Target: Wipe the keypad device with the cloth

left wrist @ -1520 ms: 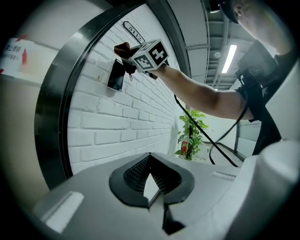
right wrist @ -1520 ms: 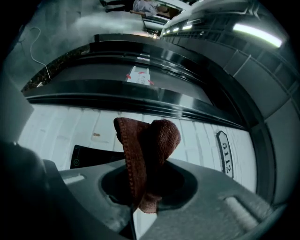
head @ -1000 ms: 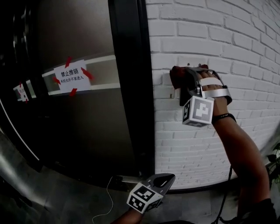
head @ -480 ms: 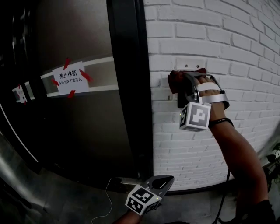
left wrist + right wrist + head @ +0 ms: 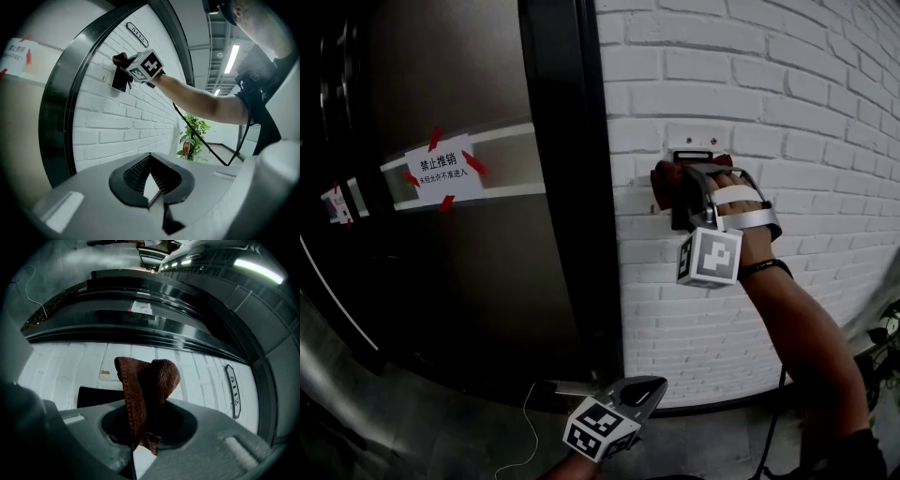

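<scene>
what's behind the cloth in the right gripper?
The black keypad device on the white brick wall; only its edges show. The cloth and right gripper cover its face.

The right gripper (image 5: 673, 187) is a grey shell with dark jaws. A cube (image 5: 710, 258) of black-and-white square markers sits at its 6 o'clock side. A pale strap (image 5: 734, 197) crosses the hand (image 5: 750, 223), and a black band (image 5: 761, 269) circles the wrist. A thin black cable (image 5: 773, 424) hangs at 5 o'clock. At 6 o'clock in the head view, the left gripper (image 5: 652, 388) is grey with black ribbed pads (image 5: 160, 177) and its own marker cube (image 5: 601, 429). The sleeve (image 5: 255, 70) is dark.
</scene>
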Demonstrator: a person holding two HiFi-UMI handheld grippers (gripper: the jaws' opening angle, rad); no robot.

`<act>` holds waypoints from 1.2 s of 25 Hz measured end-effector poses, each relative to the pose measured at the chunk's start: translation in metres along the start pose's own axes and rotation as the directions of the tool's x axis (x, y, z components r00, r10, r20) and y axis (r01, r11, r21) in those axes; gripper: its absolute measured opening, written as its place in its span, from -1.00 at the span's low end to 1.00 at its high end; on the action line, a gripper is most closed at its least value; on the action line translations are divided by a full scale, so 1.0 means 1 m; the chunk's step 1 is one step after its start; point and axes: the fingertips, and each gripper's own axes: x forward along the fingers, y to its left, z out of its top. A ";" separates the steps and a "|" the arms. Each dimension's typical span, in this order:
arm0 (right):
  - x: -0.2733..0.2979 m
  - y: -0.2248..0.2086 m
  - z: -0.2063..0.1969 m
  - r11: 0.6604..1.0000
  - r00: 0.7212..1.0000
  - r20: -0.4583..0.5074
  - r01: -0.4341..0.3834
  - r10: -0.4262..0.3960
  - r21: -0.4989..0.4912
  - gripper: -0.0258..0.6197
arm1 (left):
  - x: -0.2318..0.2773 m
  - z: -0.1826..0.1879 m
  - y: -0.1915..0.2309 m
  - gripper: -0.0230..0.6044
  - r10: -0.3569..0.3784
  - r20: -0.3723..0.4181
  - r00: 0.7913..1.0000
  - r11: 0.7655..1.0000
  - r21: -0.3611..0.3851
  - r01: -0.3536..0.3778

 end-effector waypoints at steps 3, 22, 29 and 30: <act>-0.002 0.002 -0.001 1.000 1.000 -0.004 -0.004 0.004 0.003 -0.75 | 0.000 0.002 -0.001 -0.87 0.004 0.001 1.000 1.000 0.008 -0.004; -0.008 0.022 -0.004 1.000 1.000 -0.007 -0.023 0.023 0.015 -0.75 | -0.001 -0.001 -0.003 -0.87 -0.009 -0.009 1.000 1.000 -0.007 0.009; -0.010 0.032 -0.004 0.999 0.999 -0.006 -0.038 0.038 0.025 -0.75 | 0.001 0.000 -0.002 -0.88 -0.009 -0.002 1.000 1.000 -0.005 0.009; -0.010 0.033 -0.004 0.999 0.999 -0.006 -0.040 0.040 0.025 -0.75 | 0.001 0.000 -0.003 -0.87 -0.013 -0.004 1.000 1.000 -0.006 0.013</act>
